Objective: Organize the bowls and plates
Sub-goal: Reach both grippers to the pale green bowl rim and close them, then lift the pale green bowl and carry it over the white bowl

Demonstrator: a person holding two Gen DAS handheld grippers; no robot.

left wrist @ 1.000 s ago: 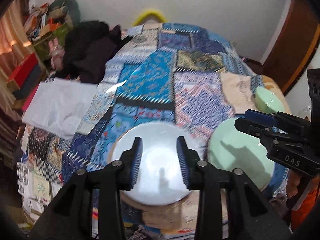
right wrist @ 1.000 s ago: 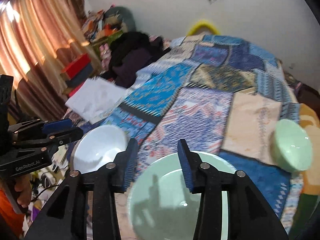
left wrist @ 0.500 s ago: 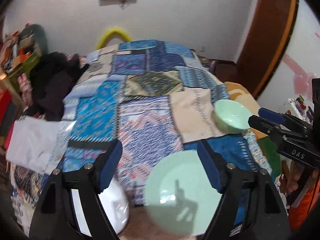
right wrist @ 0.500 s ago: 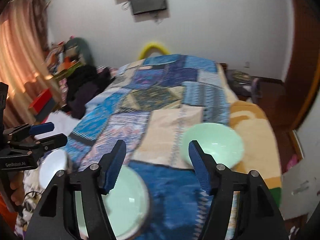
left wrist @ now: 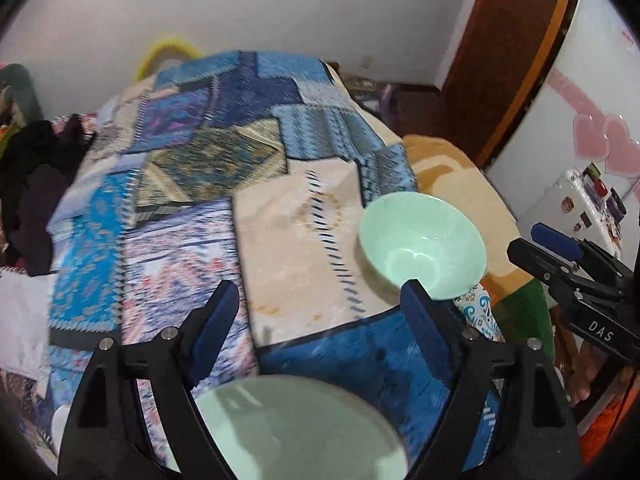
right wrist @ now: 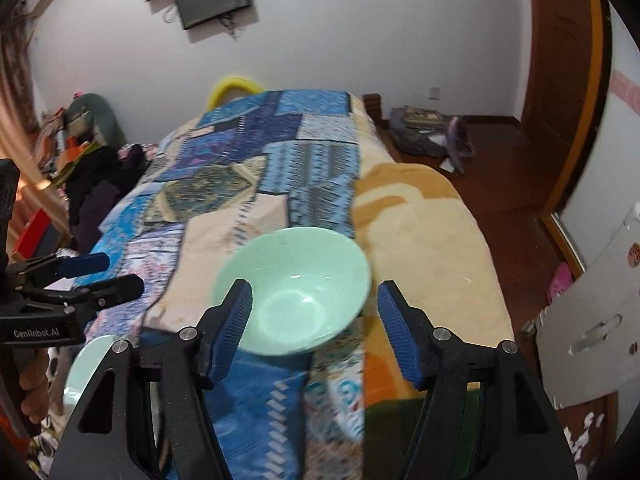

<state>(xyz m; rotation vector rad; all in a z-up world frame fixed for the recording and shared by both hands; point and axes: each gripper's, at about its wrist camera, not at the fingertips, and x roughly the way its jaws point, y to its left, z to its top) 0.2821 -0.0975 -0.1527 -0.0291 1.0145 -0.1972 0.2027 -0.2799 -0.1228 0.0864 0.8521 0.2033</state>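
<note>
Bowl (right wrist: 296,292) sitting mint-green on the quilt (left wrist: 168,248), your right gripper (right wrist: 314,322) hanging released before it, your left gripper (left wrist: 320,320) having just been widening, gaping empty over the plate (left wrist: 296,432).

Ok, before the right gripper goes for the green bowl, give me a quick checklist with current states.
1. Right gripper open, nothing held: ok; its jaws have just been opening.
2. Green bowl upright on the quilt: ok.
3. Bowl empty: ok.
4. Bowl lined up between the right fingers: ok.
5. Pads touching the rim: not ok, not yet.
6. Left gripper open and empty, above the green plate, apart from the bowl: ok.
</note>
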